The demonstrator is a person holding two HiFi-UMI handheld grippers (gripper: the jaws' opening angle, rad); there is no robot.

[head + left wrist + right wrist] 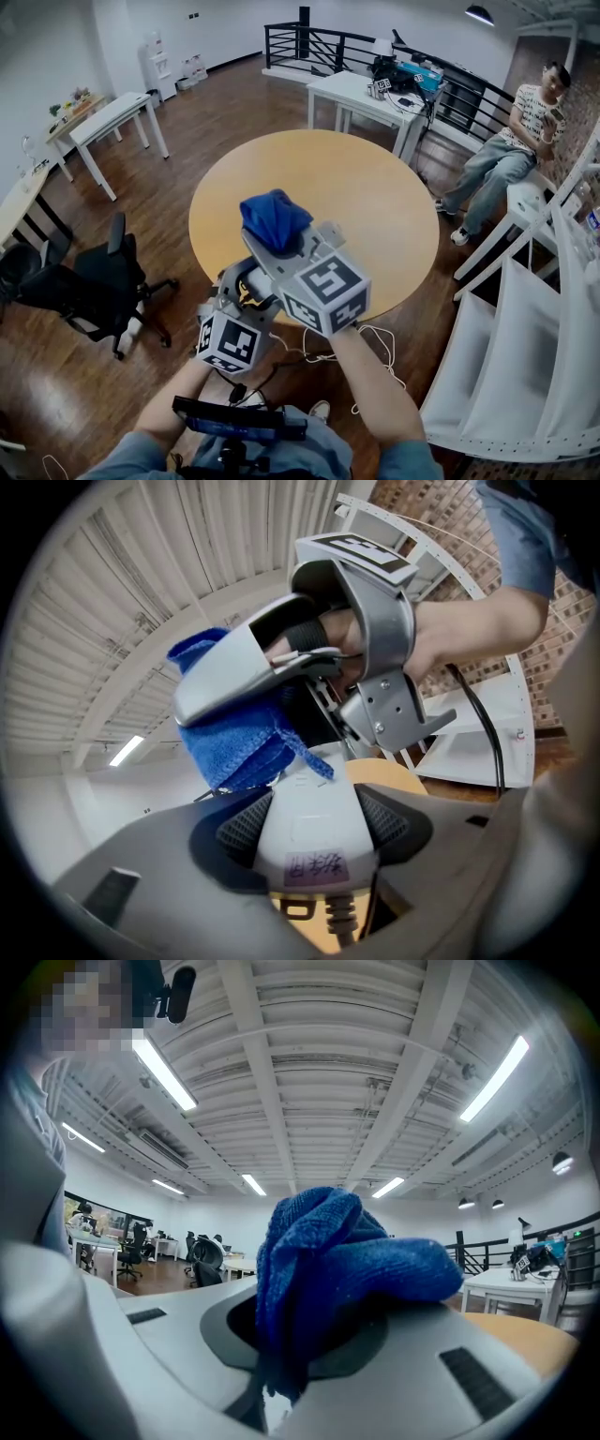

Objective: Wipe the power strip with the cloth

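Cloth (356, 1251), pinched in the right gripper (309, 1354), touches the far end of the power strip (312, 780); the left gripper (314, 832) clamps its cable end, long axis pointing straight out from those jaws.

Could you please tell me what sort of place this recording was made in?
Probably an open-plan office, perhaps on a mezzanine: a black office chair, white desks and a black railing stand around the round wooden table.

One cloth (274, 220), one power strip (309, 827)
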